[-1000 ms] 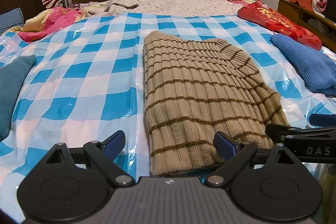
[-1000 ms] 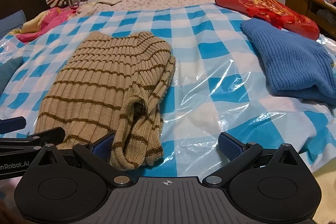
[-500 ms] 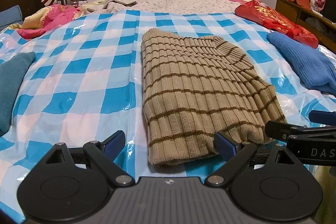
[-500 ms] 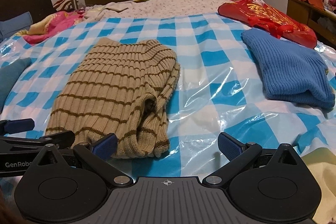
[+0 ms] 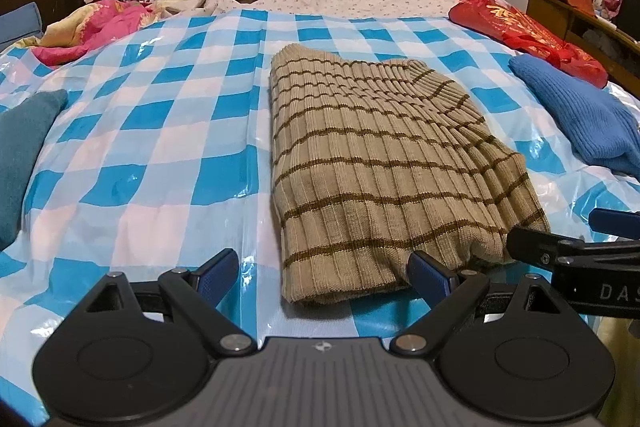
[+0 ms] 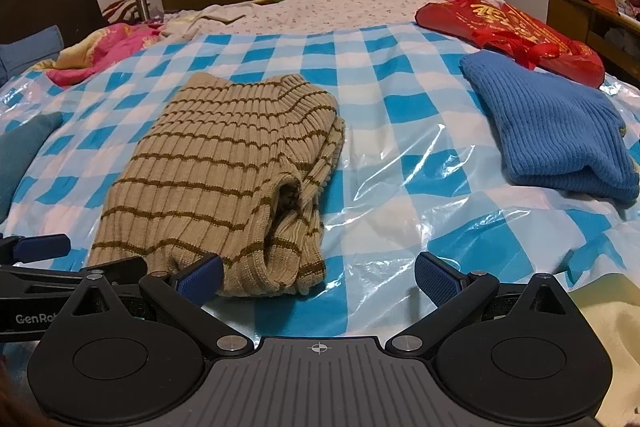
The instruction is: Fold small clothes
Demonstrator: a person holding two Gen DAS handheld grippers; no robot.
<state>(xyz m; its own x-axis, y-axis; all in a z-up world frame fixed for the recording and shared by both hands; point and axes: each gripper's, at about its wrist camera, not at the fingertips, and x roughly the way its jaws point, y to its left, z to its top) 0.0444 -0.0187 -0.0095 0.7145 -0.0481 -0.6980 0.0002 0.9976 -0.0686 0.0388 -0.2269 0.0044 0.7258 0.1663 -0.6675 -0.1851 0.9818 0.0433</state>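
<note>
A tan ribbed sweater with brown stripes (image 5: 372,171) lies folded on the blue-and-white checked plastic sheet (image 5: 160,131) that covers the bed. The right wrist view shows the same sweater (image 6: 216,179), with a rolled sleeve cuff at its near right corner. My left gripper (image 5: 324,273) is open just short of the sweater's near edge, and nothing sits between its fingers. My right gripper (image 6: 320,279) is also open and empty, near the sweater's right corner. Each gripper shows at the edge of the other's view.
A folded blue knit sweater (image 6: 552,131) lies to the right, with a red bag (image 6: 508,31) behind it. A teal garment (image 5: 20,155) sits at the left edge. Pink bedding (image 5: 92,31) and a floral quilt lie farther back. Wooden furniture stands at the right.
Both grippers have drawn back toward the near edge of the bed, so the sweater looks farther away. Both stay open and the sweater has not moved.
</note>
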